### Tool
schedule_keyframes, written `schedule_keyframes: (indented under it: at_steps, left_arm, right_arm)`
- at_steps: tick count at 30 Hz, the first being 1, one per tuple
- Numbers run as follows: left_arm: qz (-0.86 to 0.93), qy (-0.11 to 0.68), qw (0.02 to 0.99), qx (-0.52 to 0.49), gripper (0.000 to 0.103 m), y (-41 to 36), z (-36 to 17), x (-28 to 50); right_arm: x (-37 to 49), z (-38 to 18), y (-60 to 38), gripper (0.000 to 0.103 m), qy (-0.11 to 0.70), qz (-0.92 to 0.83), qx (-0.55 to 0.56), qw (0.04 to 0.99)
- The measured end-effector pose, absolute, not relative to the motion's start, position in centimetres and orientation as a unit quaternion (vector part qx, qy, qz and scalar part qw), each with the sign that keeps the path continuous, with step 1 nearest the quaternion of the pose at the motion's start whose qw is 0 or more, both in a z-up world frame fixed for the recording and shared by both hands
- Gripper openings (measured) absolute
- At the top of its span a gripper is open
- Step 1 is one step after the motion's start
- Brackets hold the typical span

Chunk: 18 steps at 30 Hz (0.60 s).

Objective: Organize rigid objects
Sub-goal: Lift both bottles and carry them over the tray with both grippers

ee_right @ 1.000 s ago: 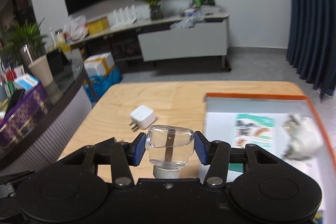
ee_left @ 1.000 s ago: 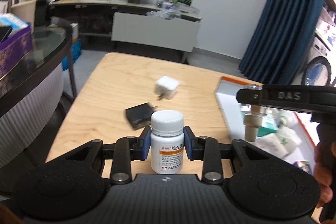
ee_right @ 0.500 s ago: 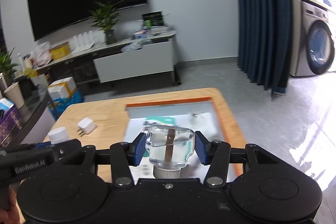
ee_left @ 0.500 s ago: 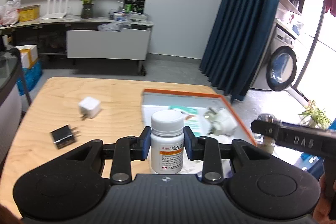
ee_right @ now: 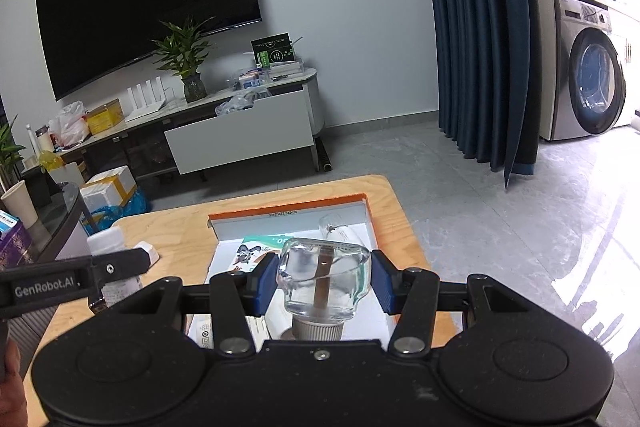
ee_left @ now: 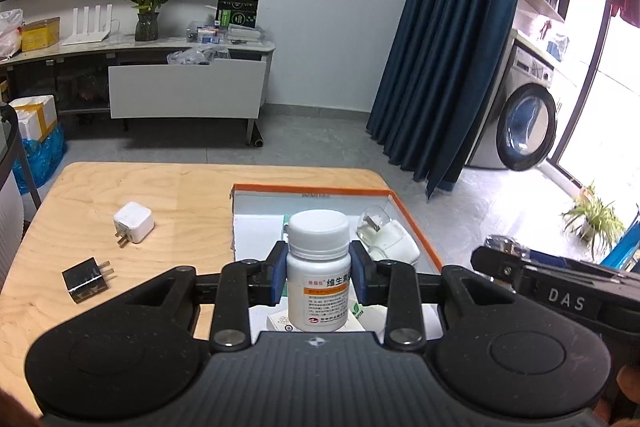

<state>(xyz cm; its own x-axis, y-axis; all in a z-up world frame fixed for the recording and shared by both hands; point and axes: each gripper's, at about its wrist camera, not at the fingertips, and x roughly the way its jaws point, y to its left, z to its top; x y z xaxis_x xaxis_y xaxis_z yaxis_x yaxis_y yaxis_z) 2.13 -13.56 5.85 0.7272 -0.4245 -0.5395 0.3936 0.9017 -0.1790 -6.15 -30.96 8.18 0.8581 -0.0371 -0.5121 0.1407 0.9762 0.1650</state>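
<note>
Above the orange-rimmed tray (ee_left: 416,223), a white pill bottle (ee_left: 319,275) stood upright, clamped between the left gripper (ee_left: 319,277) pads. Beside it, the right gripper (ee_right: 323,283) squeezed an upside-down clear glass bottle (ee_right: 323,281). White charger (ee_left: 133,227) and black charger (ee_left: 86,279) lay on the wooden table (ee_left: 168,195).

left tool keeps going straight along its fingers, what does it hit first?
Likely the orange-rimmed box: the left tool, shut on the white pill bottle, points down into it, toward the leaflets or white adapter. Depth unclear.
</note>
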Motion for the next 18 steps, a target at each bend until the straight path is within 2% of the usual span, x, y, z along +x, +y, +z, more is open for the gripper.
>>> schedule_keyframes:
  at_steps: [18]
  left_arm:
    - [-0.225, 0.309, 0.924, -0.012, 0.033, -14.9, 5.3, 3.6]
  right_arm:
    - [-3.6, 8.2, -30.5, 0.06, 0.266, -0.035, 0.092, 0.959]
